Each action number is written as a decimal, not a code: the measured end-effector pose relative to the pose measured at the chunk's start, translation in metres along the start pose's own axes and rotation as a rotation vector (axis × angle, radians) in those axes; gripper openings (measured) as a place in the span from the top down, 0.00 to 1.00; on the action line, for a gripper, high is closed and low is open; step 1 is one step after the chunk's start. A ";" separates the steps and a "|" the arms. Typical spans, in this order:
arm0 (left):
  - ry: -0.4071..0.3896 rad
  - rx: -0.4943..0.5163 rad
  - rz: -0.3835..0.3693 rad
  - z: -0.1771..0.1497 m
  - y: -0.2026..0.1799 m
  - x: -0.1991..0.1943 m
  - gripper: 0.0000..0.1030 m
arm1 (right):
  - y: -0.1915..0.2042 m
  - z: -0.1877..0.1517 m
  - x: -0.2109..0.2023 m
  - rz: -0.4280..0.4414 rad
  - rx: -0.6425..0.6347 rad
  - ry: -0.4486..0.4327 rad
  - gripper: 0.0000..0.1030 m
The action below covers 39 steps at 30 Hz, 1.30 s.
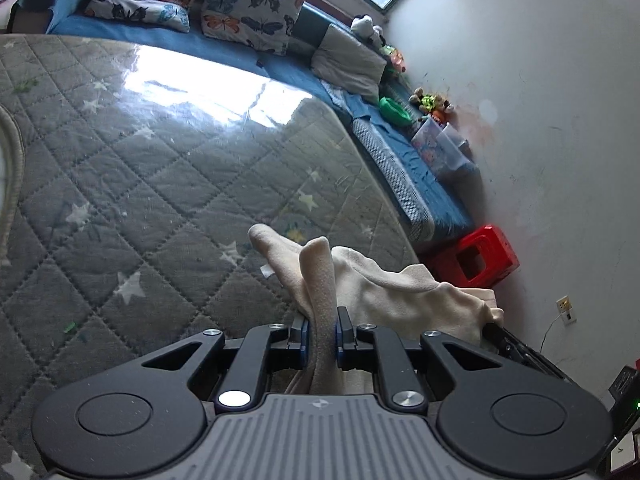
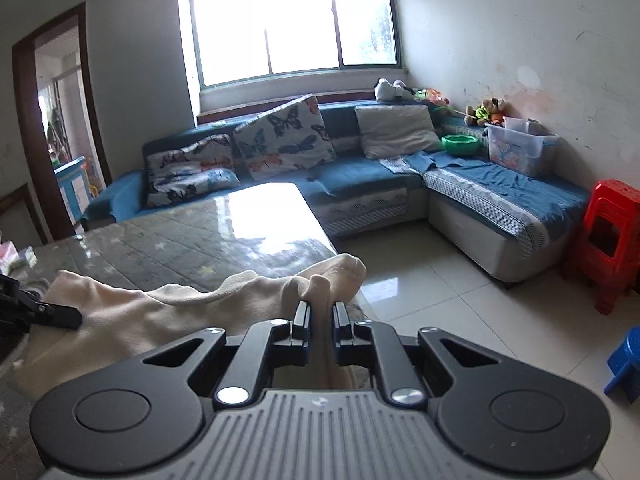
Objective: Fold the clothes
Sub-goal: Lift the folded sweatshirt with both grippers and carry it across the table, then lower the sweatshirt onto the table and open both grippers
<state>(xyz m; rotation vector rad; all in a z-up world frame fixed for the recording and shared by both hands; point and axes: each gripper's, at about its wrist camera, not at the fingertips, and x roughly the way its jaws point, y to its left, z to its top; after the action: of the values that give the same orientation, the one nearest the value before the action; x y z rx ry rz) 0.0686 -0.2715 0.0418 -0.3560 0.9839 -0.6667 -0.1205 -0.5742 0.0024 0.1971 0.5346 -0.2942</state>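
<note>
Daylight enters through the window [image 2: 292, 24] ahead of the right gripper, overexposed. Strong glare on the tabletop [image 1: 208, 92]. Fisheye bending and dark corners at edges.

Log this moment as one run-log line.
left hand-held gripper: shut on cream garment | right hand-held gripper: shut on cream garment | garment: over quilted table

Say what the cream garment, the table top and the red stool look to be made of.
Cream garment: soft fleece or brushed knit, by its napped, matte surface. Table top: quilted grey star-print cloth, probably under glass or clear plastic, since it mirrors the window. Red stool: moulded plastic, glossy and uniformly coloured.
</note>
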 end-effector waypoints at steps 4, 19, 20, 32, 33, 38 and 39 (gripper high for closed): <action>0.010 0.000 0.019 -0.003 0.004 0.003 0.87 | 0.000 -0.007 0.006 -0.004 -0.006 0.019 0.91; 0.049 0.001 0.100 -0.010 0.020 0.005 0.80 | -0.001 -0.017 0.029 -0.059 -0.013 0.085 0.87; 0.049 0.005 0.104 -0.010 0.020 0.004 0.79 | -0.001 -0.017 0.029 -0.057 -0.011 0.079 0.87; 0.008 0.042 0.171 -0.005 0.028 -0.004 0.63 | 0.028 -0.012 0.059 0.030 -0.061 0.094 0.87; 0.008 0.044 0.173 -0.004 0.028 -0.004 0.63 | 0.031 -0.012 0.062 0.033 -0.065 0.095 0.87; 0.013 0.049 0.176 -0.004 0.028 -0.001 0.61 | 0.042 -0.010 0.079 0.031 -0.086 0.111 0.87; 0.014 0.051 0.178 -0.004 0.028 0.000 0.61 | 0.044 -0.010 0.082 0.028 -0.089 0.114 0.86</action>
<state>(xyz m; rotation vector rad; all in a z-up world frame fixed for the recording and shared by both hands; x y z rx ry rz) 0.0748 -0.2503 0.0242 -0.2167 0.9971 -0.5320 -0.0436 -0.5486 -0.0450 0.1354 0.6560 -0.2319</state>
